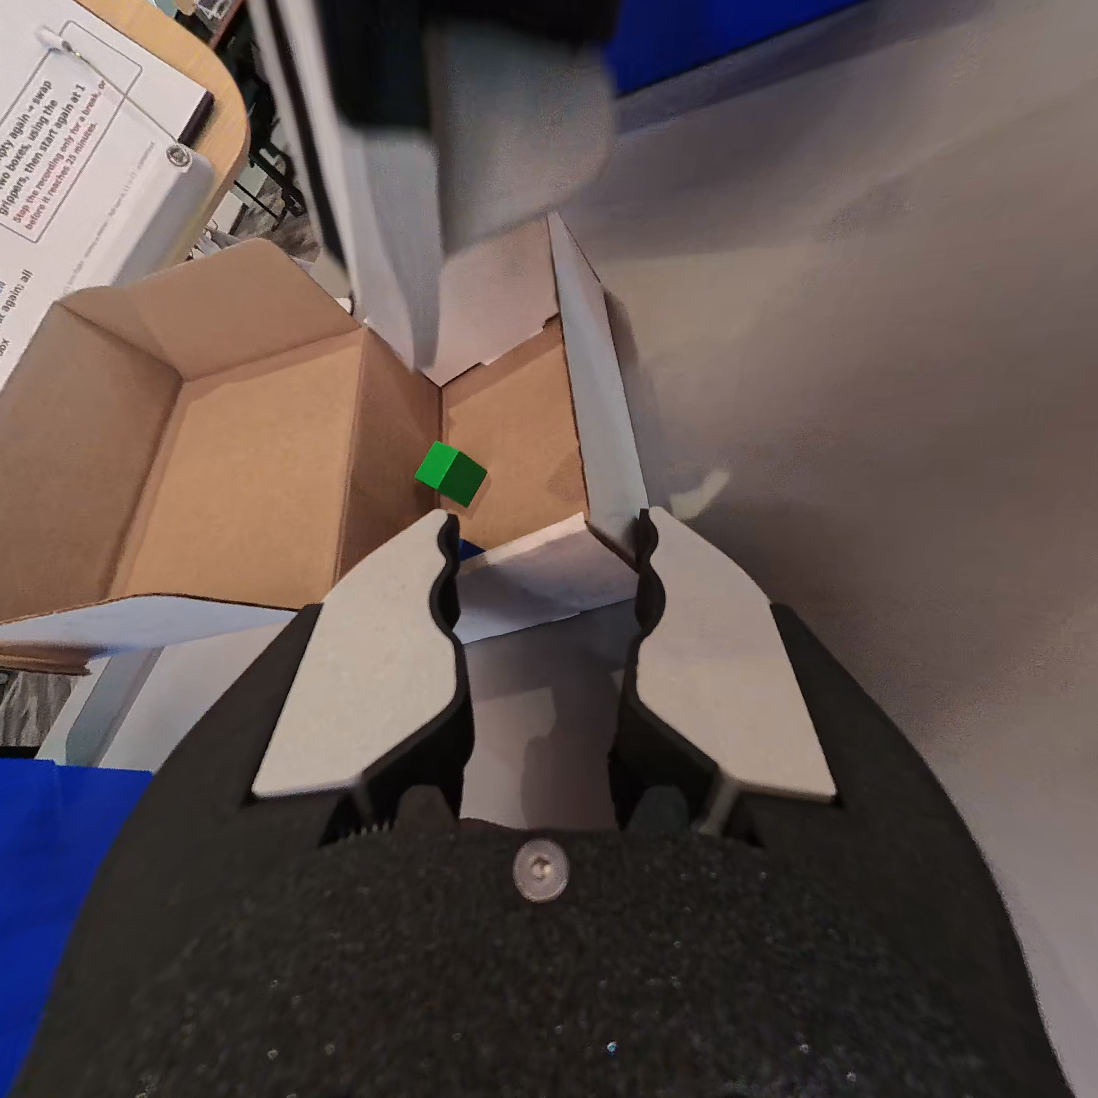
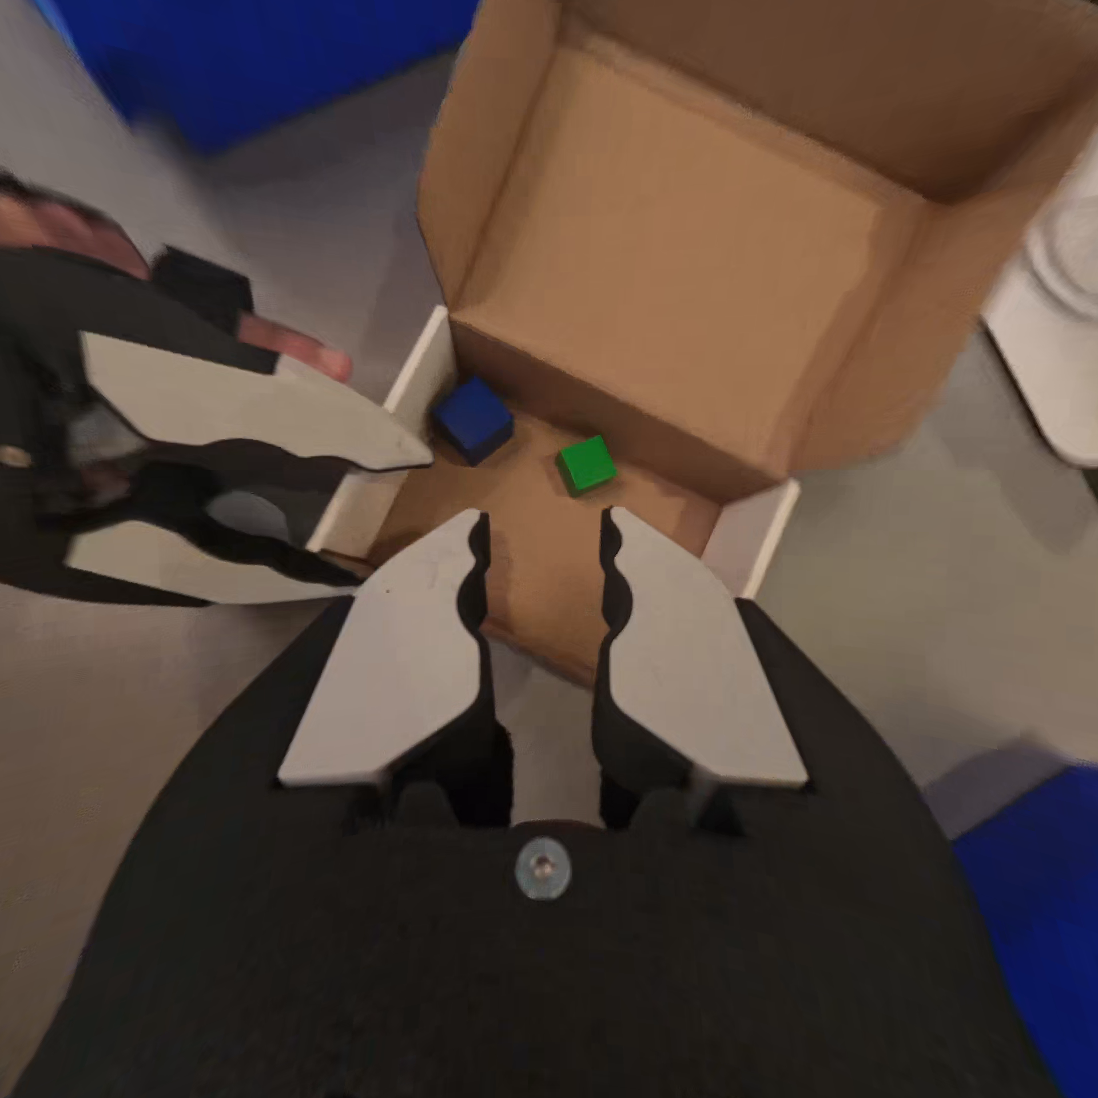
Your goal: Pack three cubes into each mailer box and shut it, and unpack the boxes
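Right gripper (image 2: 543, 517) hangs over the near edge of the open mailer box (image 2: 742, 439), jaws moderately wide, nothing between them. Green cube (image 2: 587, 465) sits on the box floor just past the tips at approx 1 o'clock; blue cube (image 2: 473, 419) at 11 o'clock, by the white side wall. Left gripper (image 1: 543, 517), also wide and empty, comes in from 9 o'clock, nearer the blue. Cubes have no long axis. Third cube not visible; motion blur throughout, and in left wrist view blue is nearly hidden.
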The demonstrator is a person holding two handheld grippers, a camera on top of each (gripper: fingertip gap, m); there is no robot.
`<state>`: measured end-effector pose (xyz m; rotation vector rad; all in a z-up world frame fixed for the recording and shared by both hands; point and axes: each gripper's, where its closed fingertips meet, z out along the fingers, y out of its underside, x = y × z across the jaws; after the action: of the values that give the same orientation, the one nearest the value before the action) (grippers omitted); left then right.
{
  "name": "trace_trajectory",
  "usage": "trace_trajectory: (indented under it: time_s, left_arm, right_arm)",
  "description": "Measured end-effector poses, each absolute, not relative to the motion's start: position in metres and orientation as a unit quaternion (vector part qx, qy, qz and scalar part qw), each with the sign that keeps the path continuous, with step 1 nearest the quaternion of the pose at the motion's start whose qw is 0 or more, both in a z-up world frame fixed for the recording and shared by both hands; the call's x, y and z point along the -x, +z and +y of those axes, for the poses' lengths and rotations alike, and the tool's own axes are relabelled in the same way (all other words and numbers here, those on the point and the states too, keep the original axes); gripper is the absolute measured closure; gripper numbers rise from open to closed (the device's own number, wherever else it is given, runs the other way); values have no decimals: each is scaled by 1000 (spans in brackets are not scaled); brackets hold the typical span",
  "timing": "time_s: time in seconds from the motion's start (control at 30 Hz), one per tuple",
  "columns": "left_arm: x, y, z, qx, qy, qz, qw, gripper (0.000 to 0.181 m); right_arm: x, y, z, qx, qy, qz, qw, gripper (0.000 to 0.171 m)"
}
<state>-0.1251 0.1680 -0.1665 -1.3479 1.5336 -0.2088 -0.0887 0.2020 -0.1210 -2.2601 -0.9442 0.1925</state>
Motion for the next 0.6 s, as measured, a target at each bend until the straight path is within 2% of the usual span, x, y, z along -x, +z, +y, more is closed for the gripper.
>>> trace_trajectory:
  time_s: [0.13,0.23,0.37,0.4,0.47,0.6]
  left_arm:
    - [125,-167,168,560,-90,641,517,125]
    - [126,-167,167,561,-91,642,516,125]
    - [126,-167,167,563,-96,641,512,125]
    - [126,-167,167,564,-98,641,511,125]
    - [127,-166,168,568,-104,639,508,125]
    - [129,-166,171,570,-100,636,511,125]
  right_arm:
    - [94,-160,221,846,18,-488,214,133]
    - [93,-176,232,836,-6,-518,183,133]
    - [93,-188,243,834,-15,-528,160,137]
    - [94,-191,242,834,-12,-530,154,147]
    - [94,-192,243,831,-15,-534,154,148]
    - [87,-164,236,827,-26,-532,181,148]
